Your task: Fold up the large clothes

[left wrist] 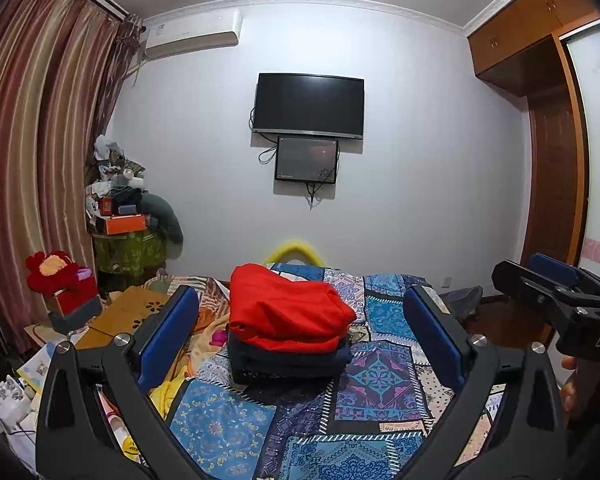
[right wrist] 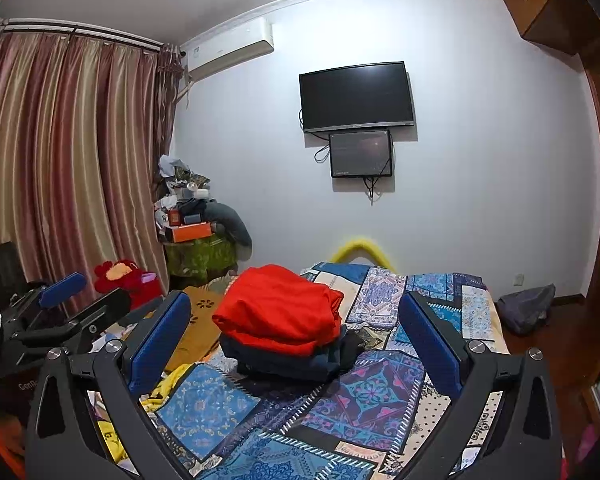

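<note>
Two claws, both mine, hang above the near edge of the bed (left wrist: 380, 396), each spread wide and holding nothing: the left gripper (left wrist: 300, 340) and the right gripper (right wrist: 296, 340). A folded red garment (left wrist: 288, 312) tops a stack of dark folded clothes (left wrist: 288, 364) that sits mid-bed on the patchwork cover, well apart from both claws. I judge the red piece finished and stacked, so the step in hand is a pause between garments. Loose yellow fabric (right wrist: 172, 380) lies at the bed's left edge. The next move calls for picking an unfolded garment and spreading it flat on bare cover near the stack.
</note>
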The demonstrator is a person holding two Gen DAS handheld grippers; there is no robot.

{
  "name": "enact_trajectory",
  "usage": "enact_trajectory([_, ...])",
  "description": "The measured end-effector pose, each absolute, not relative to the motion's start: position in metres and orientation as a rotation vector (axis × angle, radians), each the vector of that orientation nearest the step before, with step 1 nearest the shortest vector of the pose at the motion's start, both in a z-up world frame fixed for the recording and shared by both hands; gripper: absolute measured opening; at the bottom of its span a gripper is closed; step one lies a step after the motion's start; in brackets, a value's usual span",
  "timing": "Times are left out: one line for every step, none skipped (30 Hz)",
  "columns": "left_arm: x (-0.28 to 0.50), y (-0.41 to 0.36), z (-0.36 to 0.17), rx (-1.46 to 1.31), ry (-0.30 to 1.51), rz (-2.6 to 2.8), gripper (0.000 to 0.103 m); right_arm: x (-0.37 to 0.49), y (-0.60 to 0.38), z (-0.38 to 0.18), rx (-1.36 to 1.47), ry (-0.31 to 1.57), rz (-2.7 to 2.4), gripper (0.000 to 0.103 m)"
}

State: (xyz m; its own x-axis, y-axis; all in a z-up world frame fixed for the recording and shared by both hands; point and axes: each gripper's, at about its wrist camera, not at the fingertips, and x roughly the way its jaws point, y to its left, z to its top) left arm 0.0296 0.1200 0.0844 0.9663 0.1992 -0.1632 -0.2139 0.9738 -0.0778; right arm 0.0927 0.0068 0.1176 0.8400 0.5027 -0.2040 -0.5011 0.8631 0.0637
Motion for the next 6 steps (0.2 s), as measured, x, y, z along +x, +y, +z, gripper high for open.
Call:
enact_trajectory([0.0296, 0.1208, 0.0837, -0.096, 0.157, 0.212, 0.103, 0.093, 0.0069, 0.1167, 0.008, 0.219, 0.531, 0.103])
enact_trajectory([0.03, 0.122, 0.083, -0.1, 0.16, 0.212, 0.103, 0.0935, 0.0071, 0.1164, 0.007, 0.221, 0.532, 0.103])
enact_trajectory([0.0303, 0.1229, 0.0824, -0.103, 0.163, 0.211, 0.103, 0.0942, 0.0073, 0.1159, 0.007, 0.223, 0.533, 0.103])
enact_trajectory([0.031, 0.1235, 0.0816, -0.107, 0.168, 0.207, 0.103, 0.0952, 0.0077, 0.1155, 0.008, 0.225, 0.532, 0.103])
enact_trajectory([0.0316, 0.124, 0.0808, -0.109, 0.172, 0.205, 0.103, 0.0964, 0.0078, 0.1152, 0.01, 0.23, 0.533, 0.103])
enact_trajectory([0.0319, 0.1243, 0.0801, -0.109, 0.175, 0.205, 0.103, 0.0979, 0.0078, 0.1149, 0.012, 0.234, 0.536, 0.103])
